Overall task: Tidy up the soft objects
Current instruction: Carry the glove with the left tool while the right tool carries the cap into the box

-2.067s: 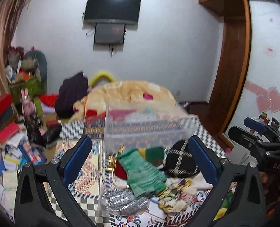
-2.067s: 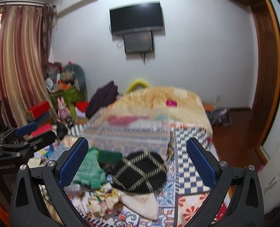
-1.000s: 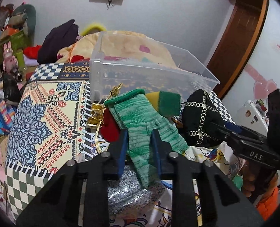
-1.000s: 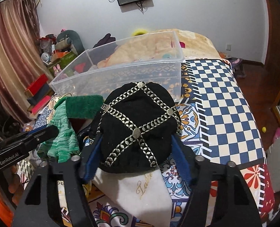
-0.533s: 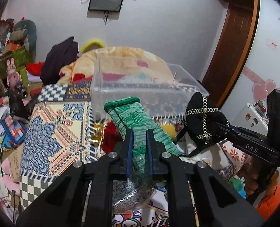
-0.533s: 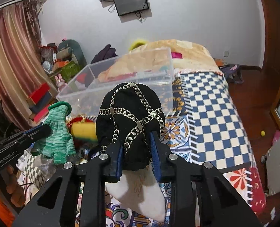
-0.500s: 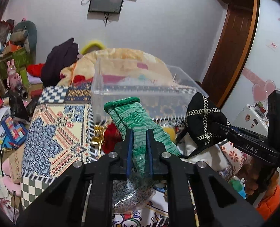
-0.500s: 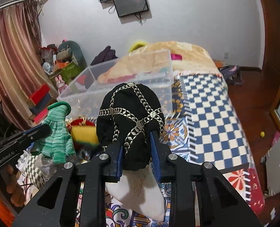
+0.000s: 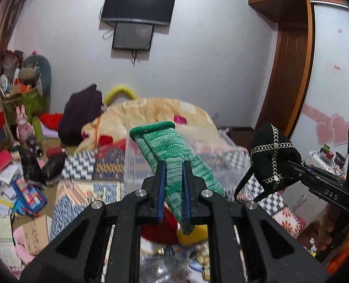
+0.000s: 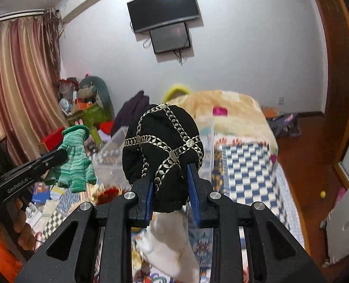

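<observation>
Left wrist view shows my left gripper (image 9: 172, 184) clamped on the green knitted glove (image 9: 174, 158), cuff up and forward of my fingers, finger end hanging below them. A second ago that glove lay on the heap; now it is lifted clear, with the clear plastic storage box (image 9: 136, 165) just beyond my fingertips. On the other side my right gripper (image 10: 171, 184) is squeezed on the black round cap with silver chain trim (image 10: 162, 146), which has likewise come up off the pile and sits above my fingers. Both pieces are in the air, so I judge the pick done and the carry to the box begun.

The box is blurred and mostly behind what I hold; I cannot tell what lies inside. Beneath my right fingers a white cloth (image 10: 172, 247) is half hidden, and the heap below my left fingers is cut off by the gripper frame.
</observation>
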Demonstrator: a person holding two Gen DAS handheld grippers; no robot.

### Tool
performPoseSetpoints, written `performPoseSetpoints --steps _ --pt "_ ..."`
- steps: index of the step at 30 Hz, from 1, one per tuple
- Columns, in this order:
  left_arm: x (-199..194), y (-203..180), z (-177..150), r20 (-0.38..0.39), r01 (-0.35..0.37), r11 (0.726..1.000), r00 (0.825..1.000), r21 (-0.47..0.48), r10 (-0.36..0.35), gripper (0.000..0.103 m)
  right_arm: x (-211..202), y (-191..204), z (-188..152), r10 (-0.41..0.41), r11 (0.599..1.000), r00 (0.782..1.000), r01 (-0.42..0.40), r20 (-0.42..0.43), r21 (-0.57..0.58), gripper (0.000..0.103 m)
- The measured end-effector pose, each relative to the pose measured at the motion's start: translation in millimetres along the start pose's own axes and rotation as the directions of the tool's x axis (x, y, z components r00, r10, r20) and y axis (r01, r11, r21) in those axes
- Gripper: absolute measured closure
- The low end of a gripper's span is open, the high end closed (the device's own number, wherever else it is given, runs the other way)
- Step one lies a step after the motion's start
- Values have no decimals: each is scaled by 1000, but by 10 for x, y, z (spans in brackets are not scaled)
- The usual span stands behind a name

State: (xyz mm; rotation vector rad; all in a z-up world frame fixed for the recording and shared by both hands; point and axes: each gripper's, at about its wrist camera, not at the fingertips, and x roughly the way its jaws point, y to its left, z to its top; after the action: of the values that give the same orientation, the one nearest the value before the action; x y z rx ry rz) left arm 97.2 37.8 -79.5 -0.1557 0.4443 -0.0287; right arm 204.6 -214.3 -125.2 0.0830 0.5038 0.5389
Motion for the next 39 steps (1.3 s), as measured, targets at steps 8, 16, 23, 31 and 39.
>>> performPoseSetpoints --steps 8,16,23,31,39 --pt "137 -30 260 62 -32 999 998 22 31 90 152 60 259 -6 1000 998 6 63 -13 80" --pt "572 47 375 33 -103 994 994 38 101 90 522 76 362 -40 999 998 41 41 -35 80" --pt "1047 137 306 -84 -107 992 990 72 113 90 846 85 288 -56 997 998 54 -39 -46 80" --pt "1457 86 148 -215 -98 984 968 149 129 90 1140 65 146 -76 995 984 65 -162 -74 80" --pt "1611 -8 26 -285 -80 980 950 181 130 90 1295 77 99 -98 991 963 72 -250 -111 77"
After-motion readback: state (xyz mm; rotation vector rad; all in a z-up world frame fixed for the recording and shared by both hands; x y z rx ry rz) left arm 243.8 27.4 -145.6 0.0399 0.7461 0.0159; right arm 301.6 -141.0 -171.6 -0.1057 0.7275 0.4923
